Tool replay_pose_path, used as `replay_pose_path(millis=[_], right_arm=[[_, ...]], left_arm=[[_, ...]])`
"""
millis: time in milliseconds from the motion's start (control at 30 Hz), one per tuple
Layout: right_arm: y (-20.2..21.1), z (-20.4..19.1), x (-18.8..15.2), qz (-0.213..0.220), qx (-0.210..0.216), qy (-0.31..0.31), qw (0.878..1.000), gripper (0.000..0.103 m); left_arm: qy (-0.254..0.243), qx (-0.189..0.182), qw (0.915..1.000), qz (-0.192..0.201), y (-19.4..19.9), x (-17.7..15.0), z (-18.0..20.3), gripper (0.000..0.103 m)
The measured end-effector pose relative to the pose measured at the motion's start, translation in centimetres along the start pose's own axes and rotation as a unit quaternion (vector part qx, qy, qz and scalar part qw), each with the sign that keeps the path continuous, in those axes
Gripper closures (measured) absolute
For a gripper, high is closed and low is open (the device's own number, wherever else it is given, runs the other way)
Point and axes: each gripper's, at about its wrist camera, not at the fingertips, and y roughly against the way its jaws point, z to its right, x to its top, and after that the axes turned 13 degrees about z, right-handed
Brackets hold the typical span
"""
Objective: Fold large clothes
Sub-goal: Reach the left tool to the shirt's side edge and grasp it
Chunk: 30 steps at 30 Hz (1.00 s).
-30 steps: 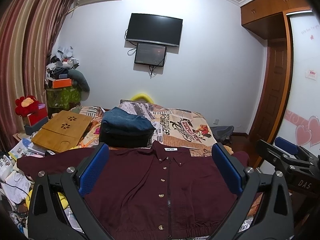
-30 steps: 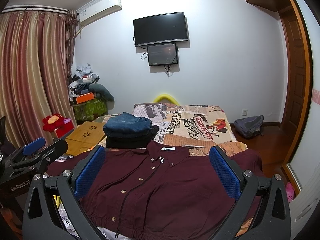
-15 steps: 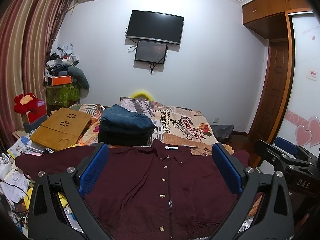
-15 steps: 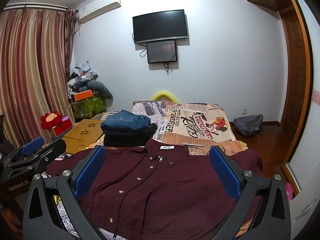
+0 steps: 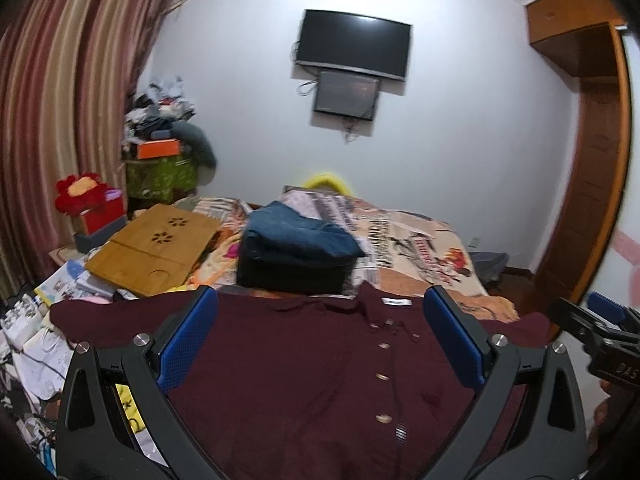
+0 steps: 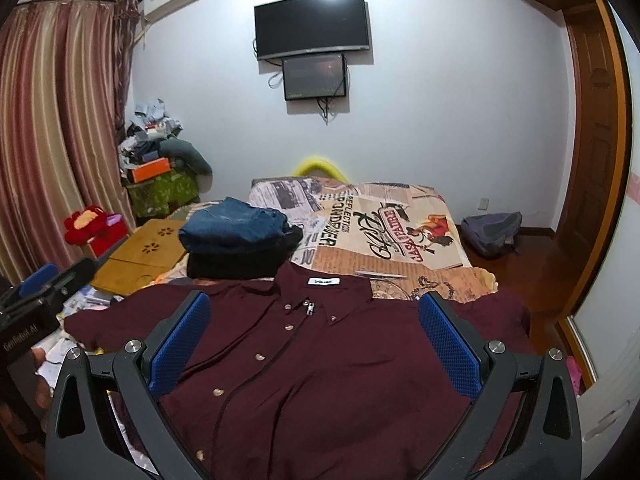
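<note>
Since the picture a moment before, the left hand-held gripper had swung toward the left side of the bed, so the shirt's buttons sat more to the right in its view. The right hand-held gripper had barely moved.

The dark red shirt lay flat and face up across the near end of the bed, sleeves spread toward both side edges, collar pointing at the folded pile of clothes just behind it. It looked soft, light and floppy, so it would probably sag and crease when lifted. Good places to grab seemed to be a shoulder and the bottom hem, or a sleeve end.

Both hand-held grippers hung above the shirt with fingers spread wide, holding nothing.
</note>
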Motion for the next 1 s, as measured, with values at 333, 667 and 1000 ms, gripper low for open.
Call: replay_pose_path(millis=[333, 667, 1000], right_arm=[[-4.4, 1.4, -0.7, -0.043, -0.033, 0.000, 0.999, 0.000], [-8.4, 3.2, -2.3, -0.107, -0.059, -0.021, 0.992, 0.000], [-10.8, 3.3, -3.4, -0.146, -0.064, -0.032, 0.987, 0.000]], left_arm=[[0.012, 0.131, 0.9912, 0.014, -5.7, -0.7, -8.4, 0.000], [0.156, 0.170, 0.9651, -0.125, -11.4, -5.5, -23.5, 0.000], [0.353, 0.154, 0.8997, -0.205, -14.5, -14.8, -34.5, 0.000]])
